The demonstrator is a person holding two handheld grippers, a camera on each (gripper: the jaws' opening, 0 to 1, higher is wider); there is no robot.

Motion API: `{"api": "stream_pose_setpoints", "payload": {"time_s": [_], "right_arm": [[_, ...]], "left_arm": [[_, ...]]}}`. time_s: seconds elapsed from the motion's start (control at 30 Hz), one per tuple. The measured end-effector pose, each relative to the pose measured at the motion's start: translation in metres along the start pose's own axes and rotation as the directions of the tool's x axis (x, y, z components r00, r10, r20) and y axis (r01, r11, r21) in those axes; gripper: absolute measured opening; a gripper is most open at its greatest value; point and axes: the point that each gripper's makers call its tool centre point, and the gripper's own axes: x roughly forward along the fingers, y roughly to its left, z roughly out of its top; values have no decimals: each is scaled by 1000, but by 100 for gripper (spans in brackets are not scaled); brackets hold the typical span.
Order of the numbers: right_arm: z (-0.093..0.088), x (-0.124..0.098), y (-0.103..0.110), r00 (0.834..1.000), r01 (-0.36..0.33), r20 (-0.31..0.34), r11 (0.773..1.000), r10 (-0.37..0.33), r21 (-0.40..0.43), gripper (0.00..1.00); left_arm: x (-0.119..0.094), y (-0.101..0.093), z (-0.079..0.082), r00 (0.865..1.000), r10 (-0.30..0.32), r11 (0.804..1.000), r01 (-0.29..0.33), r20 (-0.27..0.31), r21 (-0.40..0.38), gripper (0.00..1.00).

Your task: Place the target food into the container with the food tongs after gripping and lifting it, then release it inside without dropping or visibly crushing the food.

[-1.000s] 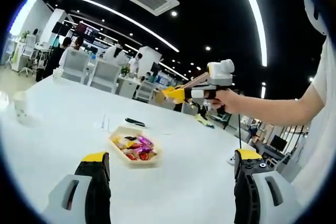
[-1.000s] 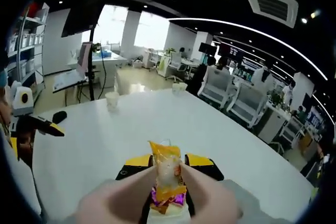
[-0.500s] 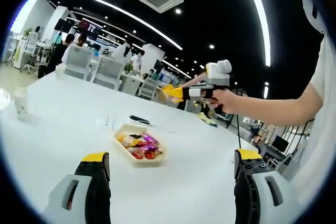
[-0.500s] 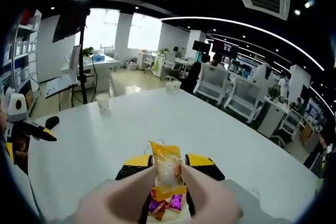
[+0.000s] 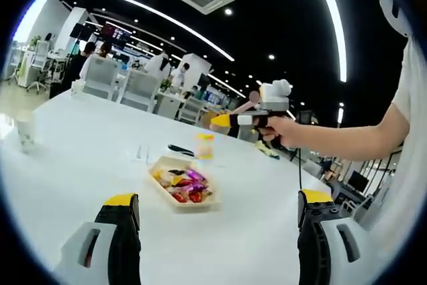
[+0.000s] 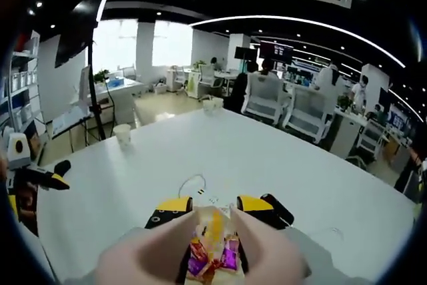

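A white tray (image 5: 175, 199) of wrapped candies (image 5: 183, 187) rests on the white table (image 5: 67, 165). A yellow-orange snack packet (image 5: 205, 145) hangs in the air just above the tray's far end, touching nothing. A hand holds my right gripper (image 5: 223, 121) above and to the right of it, shut on the beige food tongs (image 5: 245, 104). From the right gripper view the packet (image 6: 212, 226) lies low between the tong arms (image 6: 150, 251), over the candies (image 6: 200, 253), below my right gripper (image 6: 215, 206). My left gripper (image 5: 217, 221) stands open, nothing in it, short of the tray; it also appears far left (image 6: 53, 179).
A paper cup (image 5: 25, 131) stands at the table's left side (image 6: 122, 131). A black object (image 5: 180, 150) lies just beyond the tray. A thin cable loop (image 6: 193, 181) lies on the table. Office chairs (image 6: 263, 98) and people sit past the far edge.
The snack packet has left the tongs and dropped toward the tray. The right gripper has shifted over the tray. The left gripper has stayed open.
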Motion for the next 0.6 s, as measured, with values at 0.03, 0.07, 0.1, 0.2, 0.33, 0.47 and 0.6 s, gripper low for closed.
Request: {"api": "stream_pose_setpoints", "payload": {"time_s": [0.03, 0.07, 0.1, 0.2, 0.33, 0.47, 0.6], "right_arm": [[0, 0, -1, 1000, 2, 4, 1000, -2, 6, 26], [0, 1, -1, 1000, 4, 5, 1000, -4, 8, 26], [0, 1, -1, 1000, 4, 3, 1000, -4, 11, 26], [-1, 0, 0, 1000, 11, 0, 1000, -11, 14, 26], [-4, -2, 3, 1000, 10, -11, 1000, -10, -5, 26], [-4, -6, 5, 1000, 15, -12, 1000, -15, -1, 27], [-5, -11, 14, 1000, 4, -10, 1000, -4, 6, 27]], "left_arm": [[0, 1, 1, 1000, 2, 1000, -2, 0, 9, 99], [0, 2, 1, 1000, 2, 1000, -2, 2, 13, 99], [0, 2, 2, 1000, 1, 1000, -1, 4, 11, 99], [1, 3, 3, 1000, -1, 1000, 1, 8, 7, 99], [0, 3, 1, 1000, -1, 1000, 1, 4, 11, 99], [-1, -1, -1, 1000, -6, 1000, 6, 6, 8, 99], [-5, -5, -3, 1000, -11, 1000, 11, -5, 3, 99]]}}
